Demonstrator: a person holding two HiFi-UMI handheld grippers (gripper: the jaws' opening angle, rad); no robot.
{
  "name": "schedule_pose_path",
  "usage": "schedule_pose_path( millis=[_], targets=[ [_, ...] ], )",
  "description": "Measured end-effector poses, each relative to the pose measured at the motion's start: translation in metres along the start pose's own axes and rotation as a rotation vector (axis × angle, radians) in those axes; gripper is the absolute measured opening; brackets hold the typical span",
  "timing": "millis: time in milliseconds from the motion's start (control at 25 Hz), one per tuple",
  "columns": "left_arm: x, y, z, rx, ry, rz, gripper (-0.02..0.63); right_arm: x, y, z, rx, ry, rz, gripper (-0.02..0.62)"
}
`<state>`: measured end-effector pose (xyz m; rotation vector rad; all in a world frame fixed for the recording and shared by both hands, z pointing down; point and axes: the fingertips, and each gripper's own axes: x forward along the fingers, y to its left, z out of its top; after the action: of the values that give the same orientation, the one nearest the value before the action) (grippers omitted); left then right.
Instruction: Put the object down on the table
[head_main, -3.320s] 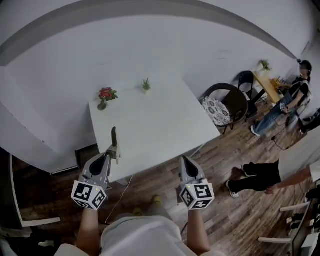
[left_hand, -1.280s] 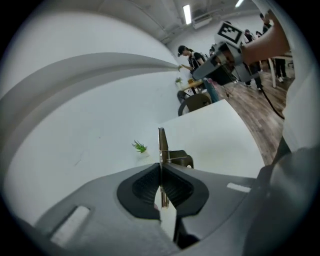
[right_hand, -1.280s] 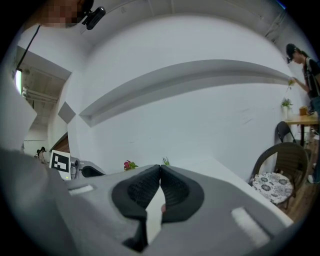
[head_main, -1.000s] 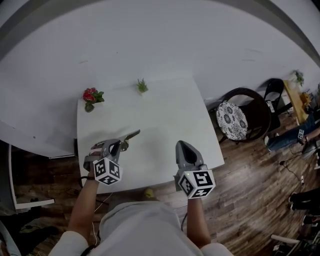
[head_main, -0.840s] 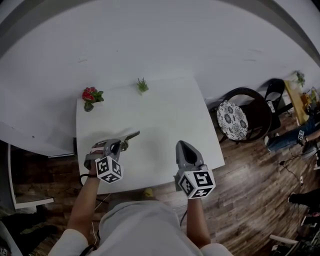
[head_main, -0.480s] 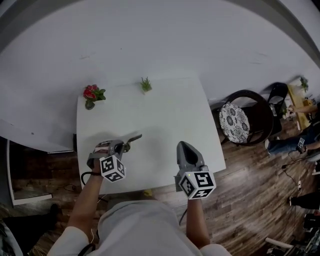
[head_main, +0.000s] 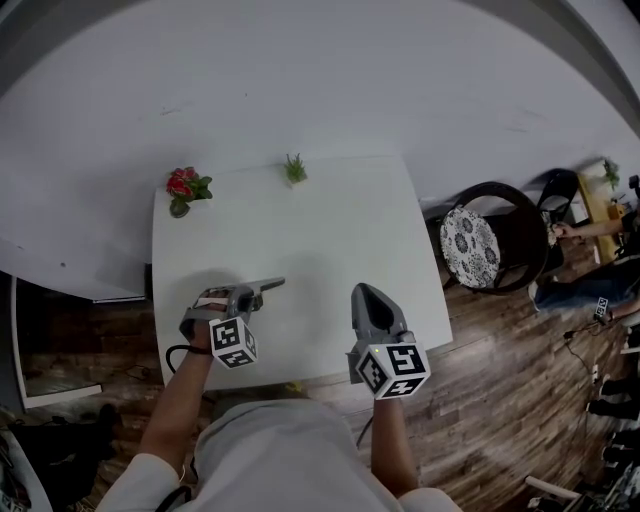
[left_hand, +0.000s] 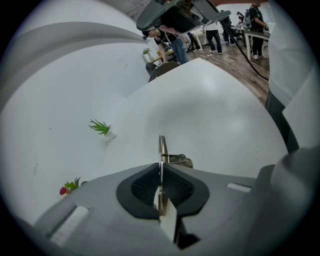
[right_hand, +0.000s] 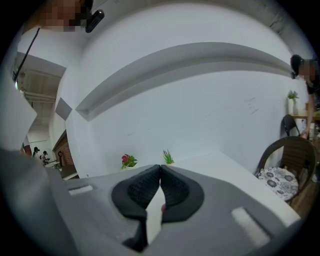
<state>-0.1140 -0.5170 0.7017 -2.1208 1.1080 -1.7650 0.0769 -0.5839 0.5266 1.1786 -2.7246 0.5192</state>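
Lowered since a second ago, the left gripper (head_main: 247, 292) now hangs close over the near-left part of the white square table (head_main: 330, 215). The thin flat dull-metal object (head_main: 268, 285) that it carries lies nearly level instead of tilted up.

Step in hand: the set-down. The left jaws have just been opening slightly, yet the black ribbed pads (left_hand: 145, 187) touch the object on both sides.

Next move, as judged: rest the object on the top, spread the jaws fully, then draw back.

Head view: shows the object's length, but not whether it touches the table.

Left gripper view: shows it edge-on, with a small fitting on one side.

Right gripper view: shows the right gripper (right_hand: 160, 166) with jaws pressed together and nothing between them.
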Motion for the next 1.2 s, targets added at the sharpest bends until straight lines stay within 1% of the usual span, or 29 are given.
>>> schedule_pose_path(
  millis=[320,560,640,840,920,1040,1200],
  targets=[
    [0.001,-0.006,0.001,-0.029,-0.007,-0.009,0.035,0.002,0.006,-0.004,-0.007,0.014,0.011,0.003],
    [0.005,-0.018,0.002,-0.070,-0.009,-0.058,0.067,-0.002,0.008,-0.005,-0.013,0.019,0.010,0.003],
    [0.006,-0.021,0.002,-0.086,-0.011,-0.069,0.087,-0.004,0.007,-0.004,-0.016,0.019,0.007,0.003],
    [0.004,-0.022,0.002,-0.119,-0.016,-0.065,0.090,-0.009,0.007,-0.004,-0.021,0.019,0.003,0.003],
    [0.002,-0.021,0.004,-0.160,-0.032,-0.063,0.092,-0.011,0.007,-0.004,-0.022,0.018,0.003,0.003],
    [-0.007,-0.016,0.007,-0.256,-0.074,-0.051,0.104,-0.013,0.010,-0.003,-0.024,0.015,0.008,0.003],
    [-0.023,-0.015,0.012,-0.352,-0.134,-0.046,0.114,-0.020,0.016,-0.003,-0.027,0.007,0.016,0.003]
  ],
)
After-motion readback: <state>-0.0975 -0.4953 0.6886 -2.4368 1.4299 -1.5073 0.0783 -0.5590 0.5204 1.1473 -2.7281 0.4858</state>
